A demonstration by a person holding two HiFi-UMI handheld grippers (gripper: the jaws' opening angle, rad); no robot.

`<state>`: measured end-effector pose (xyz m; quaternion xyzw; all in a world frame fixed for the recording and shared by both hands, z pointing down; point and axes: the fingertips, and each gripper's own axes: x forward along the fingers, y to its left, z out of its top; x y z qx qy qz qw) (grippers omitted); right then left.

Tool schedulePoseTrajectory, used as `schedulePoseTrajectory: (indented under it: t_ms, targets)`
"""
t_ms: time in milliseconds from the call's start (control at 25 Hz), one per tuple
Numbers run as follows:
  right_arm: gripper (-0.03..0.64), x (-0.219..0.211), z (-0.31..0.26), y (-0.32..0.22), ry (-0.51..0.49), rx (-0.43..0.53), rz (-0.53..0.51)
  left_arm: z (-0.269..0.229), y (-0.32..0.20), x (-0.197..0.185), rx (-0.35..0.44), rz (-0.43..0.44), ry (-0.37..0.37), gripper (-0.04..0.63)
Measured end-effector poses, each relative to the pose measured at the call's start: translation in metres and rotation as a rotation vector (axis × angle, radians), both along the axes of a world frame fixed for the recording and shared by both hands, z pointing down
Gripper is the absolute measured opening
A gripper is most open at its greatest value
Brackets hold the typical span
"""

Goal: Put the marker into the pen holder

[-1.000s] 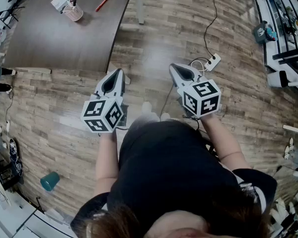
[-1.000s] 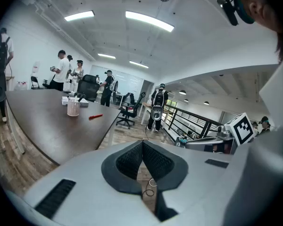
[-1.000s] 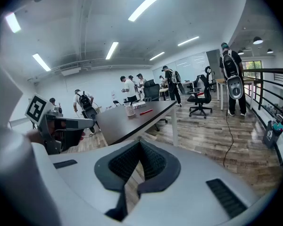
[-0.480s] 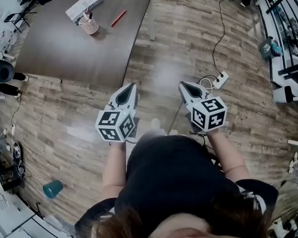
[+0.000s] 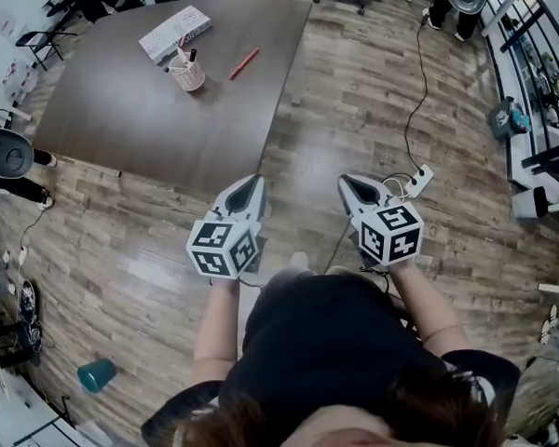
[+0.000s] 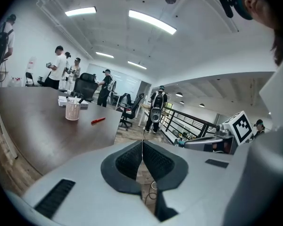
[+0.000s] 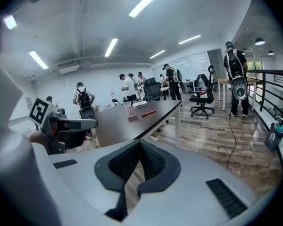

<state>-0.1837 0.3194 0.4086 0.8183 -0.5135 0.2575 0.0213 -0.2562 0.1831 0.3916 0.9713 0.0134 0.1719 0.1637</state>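
Desk [image 5: 121, 119] nearer in head view than one second ago: approach under way. Left tongs [image 5: 255, 182] and right tongs [image 5: 344, 181] fully closed, empty. Red marker [image 5: 245, 63] lies on desk, near pen holder [image 5: 188, 74], not touching. Grasp pending.

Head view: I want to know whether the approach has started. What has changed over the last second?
The person has stepped toward the table, bringing the left gripper and right gripper closer to it; the pen holder and marker now show lower in frame. Unchanged: both grippers shut and empty, marker lying on the table near the pen holder.
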Motion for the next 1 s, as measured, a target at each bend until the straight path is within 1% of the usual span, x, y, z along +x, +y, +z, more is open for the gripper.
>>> schedulePoseTrajectory:
  t_ms: [200,320,440,600,760,880,1000]
  targets:
    - [0.017,0.01,0.004,-0.025,0.001,-0.013,-0.007,0.004,-0.026,0.015,0.046,0.005,0.002,0.028]
    - [0.017,0.02,0.006,-0.034,0.001,-0.027,-0.018,0.007,-0.033,0.026,0.032,0.01,-0.002,0.028]
    - [0.017,0.038,0.01,-0.044,-0.01,-0.026,-0.026,0.011,-0.038,0.039,0.029,0.012,-0.009,0.028]
    - [0.017,0.073,0.014,-0.068,-0.03,-0.012,-0.062,0.008,-0.052,0.068,0.065,0.002,-0.007,0.028]
    - [0.017,0.109,0.019,-0.088,-0.037,-0.016,-0.123,0.016,-0.066,0.099,0.089,-0.05,-0.044,0.028]
    - [0.017,0.141,0.017,-0.098,-0.035,-0.018,-0.162,0.02,-0.074,0.125,0.086,-0.107,-0.075,0.028]
    - [0.017,0.177,0.017,-0.106,-0.042,-0.023,-0.198,0.027,-0.08,0.157,0.082,-0.141,-0.107,0.028]
